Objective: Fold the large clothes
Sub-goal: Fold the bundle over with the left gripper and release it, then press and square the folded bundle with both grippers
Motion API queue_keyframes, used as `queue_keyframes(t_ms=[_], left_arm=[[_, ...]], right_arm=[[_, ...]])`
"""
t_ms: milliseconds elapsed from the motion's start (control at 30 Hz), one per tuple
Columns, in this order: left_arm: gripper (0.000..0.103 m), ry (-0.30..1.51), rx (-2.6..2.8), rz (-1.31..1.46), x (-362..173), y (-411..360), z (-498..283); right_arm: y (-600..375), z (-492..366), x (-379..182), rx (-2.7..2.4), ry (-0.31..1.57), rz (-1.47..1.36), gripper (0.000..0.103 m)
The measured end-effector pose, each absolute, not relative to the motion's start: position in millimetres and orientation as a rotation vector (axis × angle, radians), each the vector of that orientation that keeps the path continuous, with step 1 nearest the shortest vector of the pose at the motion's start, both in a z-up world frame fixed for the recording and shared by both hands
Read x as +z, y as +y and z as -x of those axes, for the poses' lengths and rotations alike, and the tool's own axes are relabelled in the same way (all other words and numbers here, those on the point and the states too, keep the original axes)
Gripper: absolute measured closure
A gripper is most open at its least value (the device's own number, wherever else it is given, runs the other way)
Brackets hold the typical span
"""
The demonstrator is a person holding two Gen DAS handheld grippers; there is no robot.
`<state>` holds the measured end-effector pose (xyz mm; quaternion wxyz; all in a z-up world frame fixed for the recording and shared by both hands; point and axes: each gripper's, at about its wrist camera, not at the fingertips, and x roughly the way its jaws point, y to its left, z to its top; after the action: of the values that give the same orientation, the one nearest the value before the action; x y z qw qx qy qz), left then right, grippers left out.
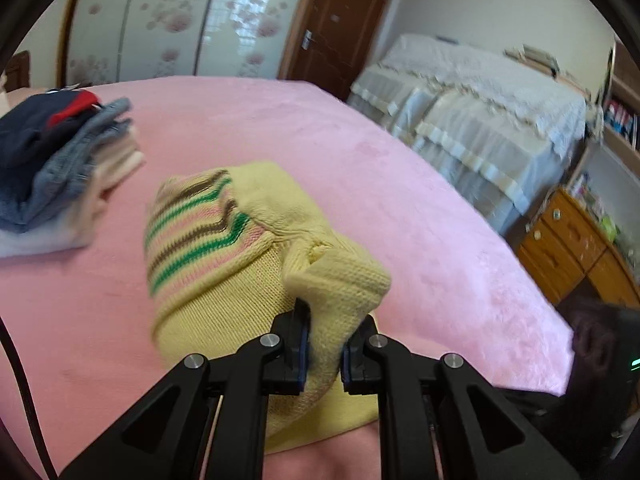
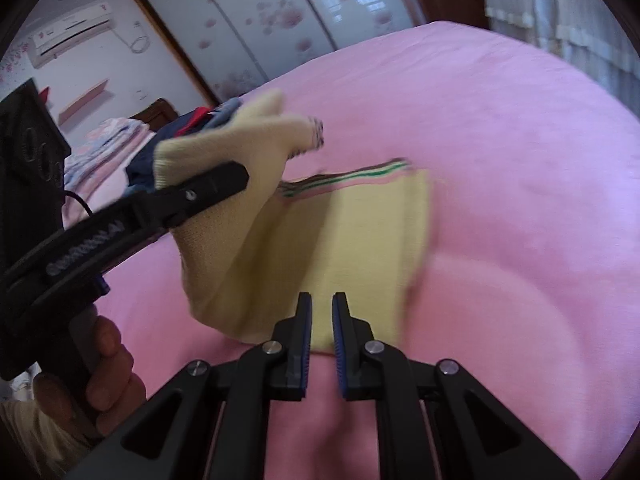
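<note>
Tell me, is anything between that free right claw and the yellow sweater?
Nothing visible. The right gripper hangs open just over the sweater, with only bare pink blanket around it. The left gripper already pinches the sweater's other end, off to the side.

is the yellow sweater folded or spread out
Partly folded: the sweater lies doubled on the bed, one edge lifted by the left gripper.

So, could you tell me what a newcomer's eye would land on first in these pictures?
First, the yellow striped sweater, lifted off the pink bedspread with its edge pinched in the left gripper. Then the stack of folded clothes behind it to the left, and the right gripper, holding nothing, hovering at the sweater's near edge.
</note>
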<state>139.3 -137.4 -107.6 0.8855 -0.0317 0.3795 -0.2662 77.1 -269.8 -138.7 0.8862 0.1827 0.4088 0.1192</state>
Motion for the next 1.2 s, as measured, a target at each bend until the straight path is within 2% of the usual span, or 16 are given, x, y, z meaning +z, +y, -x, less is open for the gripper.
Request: queue_keyframes(t_ms=[133, 233, 400, 467, 533, 600, 700, 767, 800, 833, 1100, 1200], left_arm=[[0.093, 0.91, -0.562, -0.06, -149, -178, -136], [0.091, 0.887, -0.558, -0.123, -149, -186, -126], [0.054, 0.94, -0.649, -0.084, -130, -175, -117], [0.045, 0.956, -0.696, -0.058, -117, -167, -108], [0.044, 0.949, -0.733, -0.025, -103, -152, -98], [0.038, 0.935, -0.723, -0.001, -93, -137, -92], [0.036, 0.919, -0.641, 0.052, -88, -106, -92], [0.036, 0.939, -0.551, 0.068, -95, -86, -101], [0.036, 0.962, -0.502, 0.072, -101, -78, -106], [0.036, 0.989, -0.466, 0.085, -107, -70, -112], [0.036, 1.048, -0.42, 0.148, -133, -48, -129], [0.036, 1.039, -0.423, 0.137, -131, -53, -132]], right_arm=[[-295, -58, -142, 0.16, 0.864, -0.347, 0.093], [-304, -49, -141, 0.125, 0.867, -0.341, 0.093], [-308, -54, -134, 0.106, 0.859, -0.33, 0.093], [-309, -57, -128, 0.113, 0.852, -0.335, 0.093], [-313, -57, -121, 0.125, 0.837, -0.342, 0.093], [-314, -59, -113, 0.152, 0.818, -0.352, 0.093], [-308, -69, -99, 0.21, 0.805, -0.37, 0.091], [-300, -77, -96, 0.235, 0.817, -0.36, 0.071], [-295, -80, -96, 0.237, 0.826, -0.347, 0.054], [-290, -85, -98, 0.239, 0.835, -0.335, 0.051], [-289, -114, -134, 0.26, 0.958, -0.417, 0.051], [-291, -118, -143, 0.276, 0.98, -0.445, 0.062]])
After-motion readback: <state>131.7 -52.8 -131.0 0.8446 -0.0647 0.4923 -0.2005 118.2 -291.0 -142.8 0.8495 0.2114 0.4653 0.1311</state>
